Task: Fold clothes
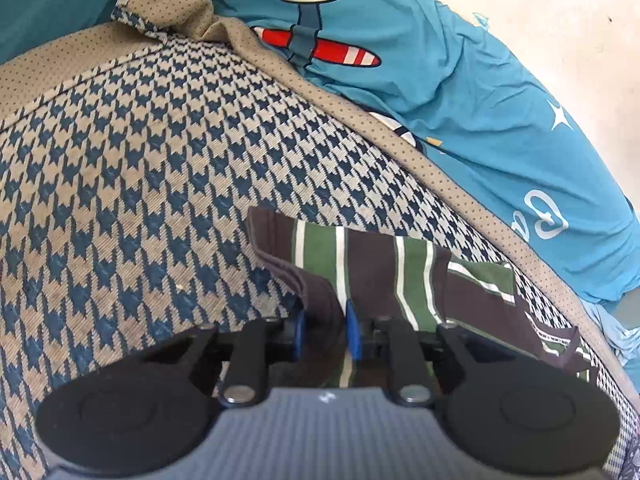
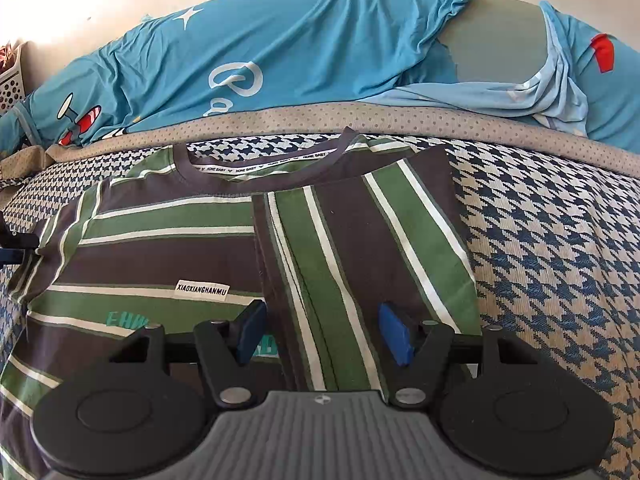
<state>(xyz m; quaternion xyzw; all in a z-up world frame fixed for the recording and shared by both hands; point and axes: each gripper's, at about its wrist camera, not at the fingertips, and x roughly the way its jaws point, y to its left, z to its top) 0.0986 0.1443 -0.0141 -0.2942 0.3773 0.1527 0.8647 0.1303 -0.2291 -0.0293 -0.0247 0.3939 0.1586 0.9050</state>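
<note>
A brown, green and white striped T-shirt [image 2: 168, 248] lies on a houndstooth blanket [image 2: 560, 240], collar toward the far edge. Its right side [image 2: 360, 240] is folded over onto the front. My right gripper [image 2: 324, 332] is open and hovers just above that folded panel, blue pads either side. In the left wrist view, my left gripper [image 1: 326, 332] is shut on the shirt's sleeve [image 1: 316, 284], whose brown hem passes between the blue pads. The left gripper's tip also shows in the right wrist view at the far left edge [image 2: 12, 246], at the sleeve.
A blue sheet with a plane print [image 1: 400, 72] covers the bed beyond the blanket's tan dotted border [image 1: 440, 172]. A white wall [image 1: 540, 8] stands behind. A perforated white basket [image 2: 10, 80] is at the far left. A bare grey mattress patch [image 2: 496, 40] shows.
</note>
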